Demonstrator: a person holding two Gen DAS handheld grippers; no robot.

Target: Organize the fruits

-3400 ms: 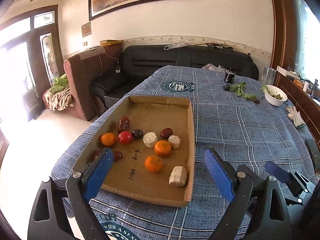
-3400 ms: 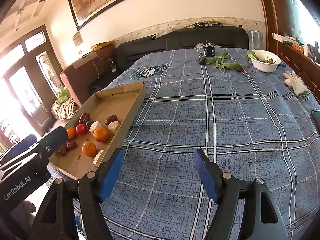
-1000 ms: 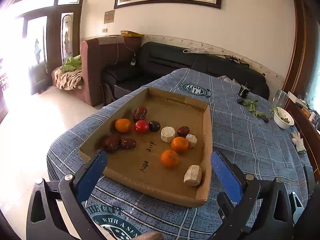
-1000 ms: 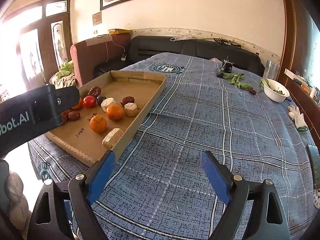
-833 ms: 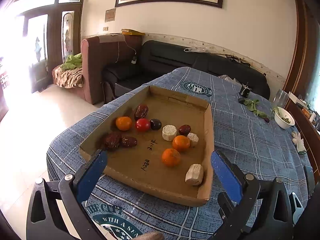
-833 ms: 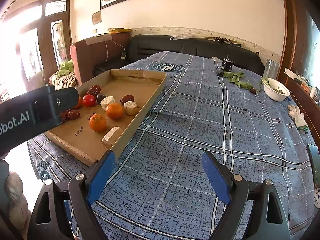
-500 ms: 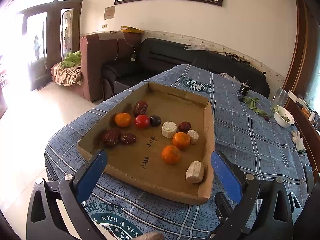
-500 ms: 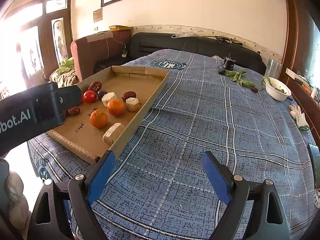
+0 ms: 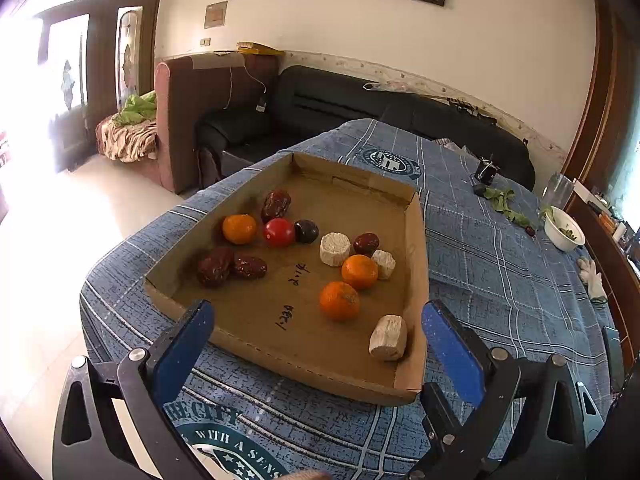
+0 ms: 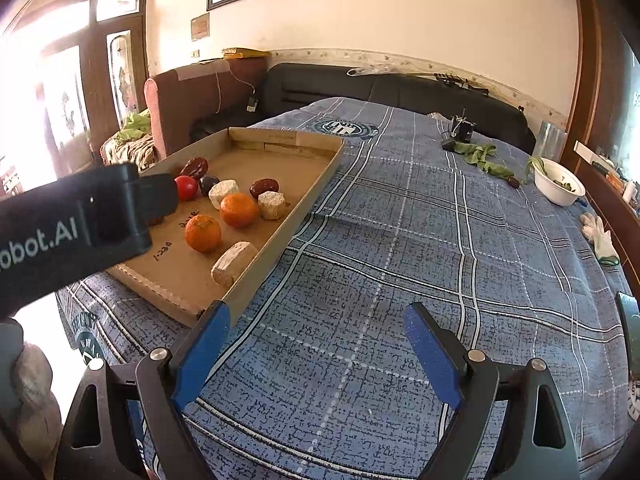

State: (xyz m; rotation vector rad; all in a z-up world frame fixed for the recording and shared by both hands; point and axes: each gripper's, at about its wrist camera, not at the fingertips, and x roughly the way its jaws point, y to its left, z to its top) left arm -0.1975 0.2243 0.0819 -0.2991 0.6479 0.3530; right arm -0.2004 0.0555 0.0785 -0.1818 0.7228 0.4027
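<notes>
Both tools are being held wide open with nothing in them. Left tool (image 9: 316,332) is being held low over the near edge of the cardboard tray (image 9: 280,364), and right tool (image 10: 318,340) is being held over the bare blue cloth of the worktop (image 10: 440,240), with the tray at 10 o'clock from it.

All the fruits are lying loose in the tray, mixed up. An orange (image 9: 239,229), a red tomato (image 9: 279,232) and a dark plum (image 9: 306,231) are sitting in a row near the middle. Two more oranges (image 9: 339,301) are lying toward 4 o'clock. Wrinkled red dates (image 9: 232,267) are spread about, two touching at 8 o'clock. Three pale chunks (image 9: 388,338) are lying among them; what they are cannot be told.

Like fruits are not being kept together, so sorting seems to be left. No sorted pile can be seen. A white bowl (image 9: 563,233) with green leaves is sitting far off at 2 o'clock.
</notes>
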